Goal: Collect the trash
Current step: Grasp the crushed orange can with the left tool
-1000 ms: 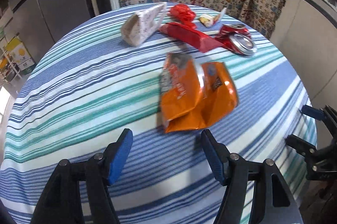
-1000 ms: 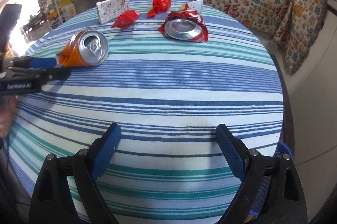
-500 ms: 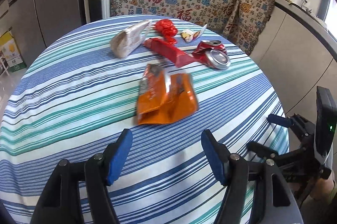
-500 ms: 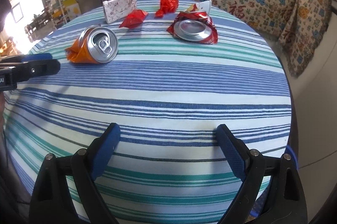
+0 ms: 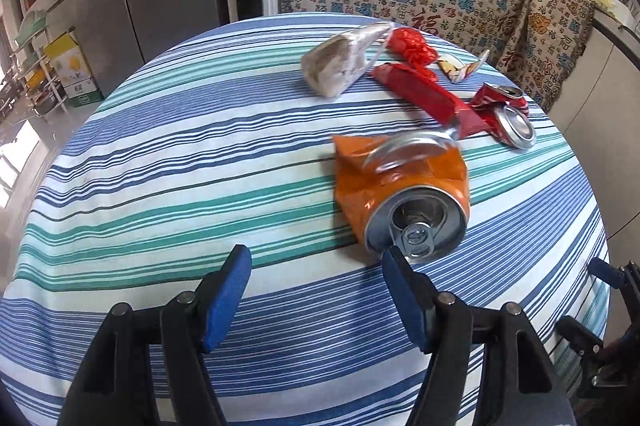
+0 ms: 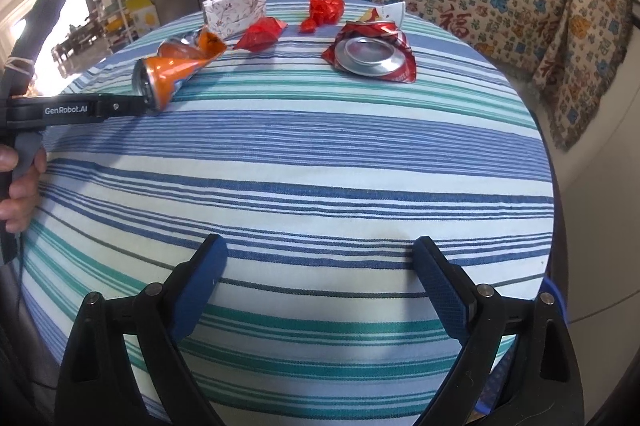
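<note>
**Reaching for the first piece of trash**

Striped round counter [image 5: 160, 162] carries scattered litter. My left hand-held gripper [image 5: 316, 278], jaws spread, nears the crushed orange can [image 5: 400, 194]; its right finger touches the can's lid. Next I must centre, then close. Right hand-held gripper [image 6: 320, 282] hovers released.

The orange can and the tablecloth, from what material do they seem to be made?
The orange can looks like thin painted aluminium: its body is creased and crushed, and its bare top rim and pull tab shine silver. The tablecloth appears to be woven fabric with a matte finish, striped blue, green and white; it drapes softly over the round edge. The exact fibre cannot be told.
</note>
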The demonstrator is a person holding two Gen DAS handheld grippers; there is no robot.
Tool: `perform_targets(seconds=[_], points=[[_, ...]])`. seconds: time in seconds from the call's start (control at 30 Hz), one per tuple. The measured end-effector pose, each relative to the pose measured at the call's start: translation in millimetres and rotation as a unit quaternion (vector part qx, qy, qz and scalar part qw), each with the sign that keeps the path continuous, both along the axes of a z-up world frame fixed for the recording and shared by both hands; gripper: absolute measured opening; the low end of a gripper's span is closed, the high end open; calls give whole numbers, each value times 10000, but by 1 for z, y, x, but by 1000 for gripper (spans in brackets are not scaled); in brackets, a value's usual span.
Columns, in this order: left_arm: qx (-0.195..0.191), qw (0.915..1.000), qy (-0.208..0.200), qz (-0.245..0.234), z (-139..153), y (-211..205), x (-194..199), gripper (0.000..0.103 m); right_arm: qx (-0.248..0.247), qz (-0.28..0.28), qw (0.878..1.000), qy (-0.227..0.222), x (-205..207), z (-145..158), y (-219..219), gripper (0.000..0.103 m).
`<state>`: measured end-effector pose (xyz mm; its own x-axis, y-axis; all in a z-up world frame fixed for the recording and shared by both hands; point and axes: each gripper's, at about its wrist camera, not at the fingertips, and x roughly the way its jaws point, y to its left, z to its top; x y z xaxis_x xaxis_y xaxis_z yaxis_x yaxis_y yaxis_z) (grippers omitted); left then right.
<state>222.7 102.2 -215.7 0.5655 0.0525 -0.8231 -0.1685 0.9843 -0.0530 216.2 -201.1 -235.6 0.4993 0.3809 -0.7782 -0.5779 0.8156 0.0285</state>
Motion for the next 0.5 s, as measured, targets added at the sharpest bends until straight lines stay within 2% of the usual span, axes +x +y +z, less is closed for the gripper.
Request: perform_targets(seconds=[0.1, 0.2, 0.27, 0.4, 0.5], points=[[-313, 9984, -131, -452, 4, 6, -11, 69, 5, 19, 10000, 13, 2, 0, 2, 95], [-369, 9945, -307, -933, 9, -5, -19, 70, 29, -31, 10000, 10, 5, -1, 4, 96], [-407, 9911, -378, -1210, 11, -15, -19, 75, 49, -58, 10000, -1, 6, -1, 6, 99], [-493, 9880, -468, -1387, 15, -22, -2, 78, 64, -88, 9999, -44, 6, -2, 8, 100], [-569, 9870, -325, -1465, 11, -26, 17, 79, 72, -69, 9999, -50, 6, -2, 8, 100]])
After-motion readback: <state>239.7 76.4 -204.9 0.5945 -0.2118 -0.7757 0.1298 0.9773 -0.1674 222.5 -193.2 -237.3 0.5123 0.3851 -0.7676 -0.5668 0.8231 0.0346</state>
